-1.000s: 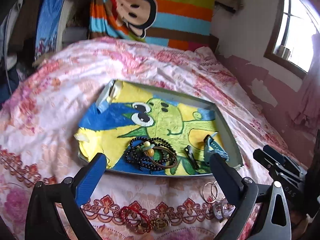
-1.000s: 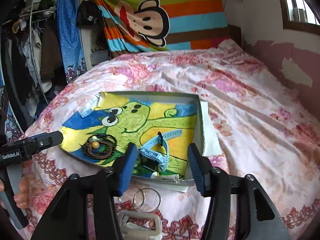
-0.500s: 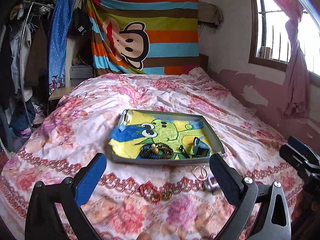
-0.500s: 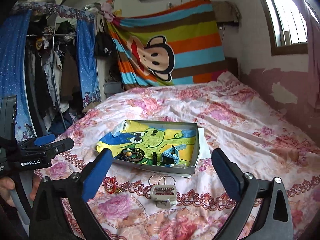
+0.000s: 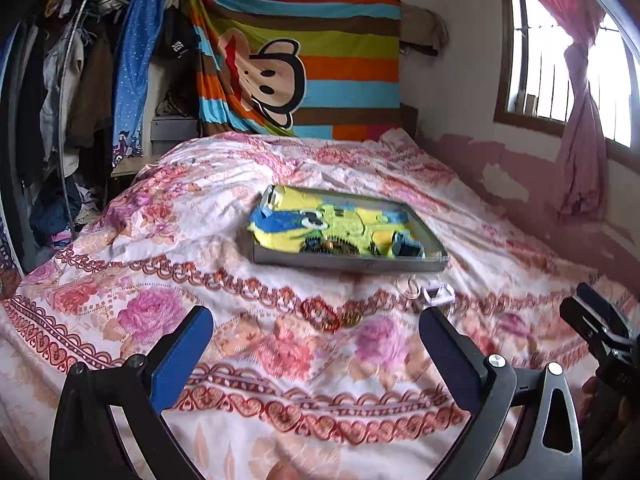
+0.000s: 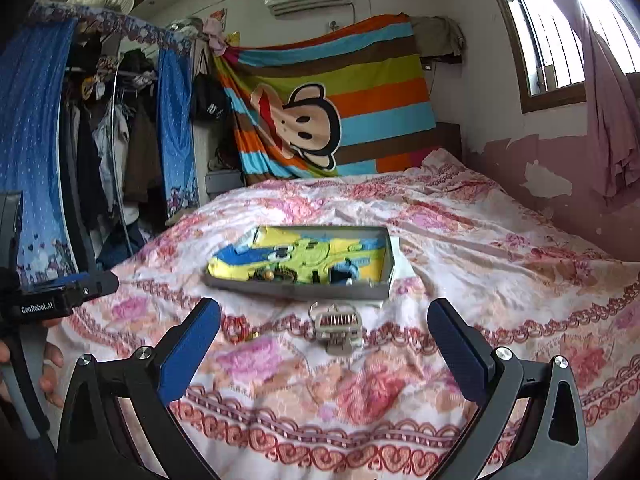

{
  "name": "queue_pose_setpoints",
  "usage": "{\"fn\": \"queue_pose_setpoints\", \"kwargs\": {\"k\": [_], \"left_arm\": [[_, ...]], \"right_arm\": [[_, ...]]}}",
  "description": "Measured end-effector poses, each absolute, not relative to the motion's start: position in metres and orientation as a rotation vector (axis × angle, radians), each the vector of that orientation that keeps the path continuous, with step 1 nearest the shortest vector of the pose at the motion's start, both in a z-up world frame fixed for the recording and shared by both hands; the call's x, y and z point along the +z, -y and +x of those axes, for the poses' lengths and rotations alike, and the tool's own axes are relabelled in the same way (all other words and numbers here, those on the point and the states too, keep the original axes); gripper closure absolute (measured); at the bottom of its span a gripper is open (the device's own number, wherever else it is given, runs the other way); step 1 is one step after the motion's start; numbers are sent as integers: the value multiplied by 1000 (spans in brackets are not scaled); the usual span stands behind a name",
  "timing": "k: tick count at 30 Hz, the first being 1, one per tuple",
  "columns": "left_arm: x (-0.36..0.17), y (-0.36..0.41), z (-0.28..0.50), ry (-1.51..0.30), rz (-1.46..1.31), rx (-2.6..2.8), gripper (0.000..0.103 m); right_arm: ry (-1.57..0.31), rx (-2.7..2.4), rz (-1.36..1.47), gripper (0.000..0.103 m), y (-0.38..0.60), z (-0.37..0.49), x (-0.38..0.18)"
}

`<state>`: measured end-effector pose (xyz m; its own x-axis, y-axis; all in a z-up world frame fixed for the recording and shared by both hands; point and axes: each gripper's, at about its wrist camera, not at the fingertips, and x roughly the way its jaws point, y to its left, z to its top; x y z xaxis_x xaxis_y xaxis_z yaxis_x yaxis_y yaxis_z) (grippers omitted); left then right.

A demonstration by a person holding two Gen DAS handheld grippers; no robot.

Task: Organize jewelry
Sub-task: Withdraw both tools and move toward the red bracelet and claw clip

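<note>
I hold both grippers back from the work, above the near part of the bed (image 6: 480,216). The right gripper (image 6: 324,340) stands at full width with nothing between its fingers; its jaws have just been opening. The left gripper (image 5: 316,344) is likewise spread wide and empty.

The tray (image 6: 300,287), lined with a yellow and blue cartoon sheet, sits mid-bed. A dark bead bracelet (image 6: 276,276) and a blue watch (image 6: 342,274) lie inside along its near edge. Outside, on the quilt just in front of the tray, I note a pale hair claw (image 6: 338,326) touching a metal ring (image 6: 316,307), and to their left a red and gold bangle cluster (image 6: 240,332).

My judgement: the loose pieces on the quilt are the work outstanding, the claw nearest the right gripper. To do it well I would approach low, straddle the claw across its narrow body, and close gently, since the soft quilt will give underneath. The ring may drag along; I would lift slowly and check before carrying to a bare part of the tray.
</note>
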<state>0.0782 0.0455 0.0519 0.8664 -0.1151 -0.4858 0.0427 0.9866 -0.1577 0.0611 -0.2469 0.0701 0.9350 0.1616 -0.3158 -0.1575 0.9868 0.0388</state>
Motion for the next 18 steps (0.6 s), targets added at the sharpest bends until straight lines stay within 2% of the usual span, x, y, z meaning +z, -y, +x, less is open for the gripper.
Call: {"fn": "queue_pose_setpoints", "kwargs": {"k": [9, 18], "left_arm": [[-1, -44, 80, -630, -54, -89, 0], [-13, -42, 87, -698, -4, -69, 0]], "right_arm": [[-463, 179, -33, 1, 244, 72, 26], [-608, 158, -29, 2, 248, 96, -6]]}}
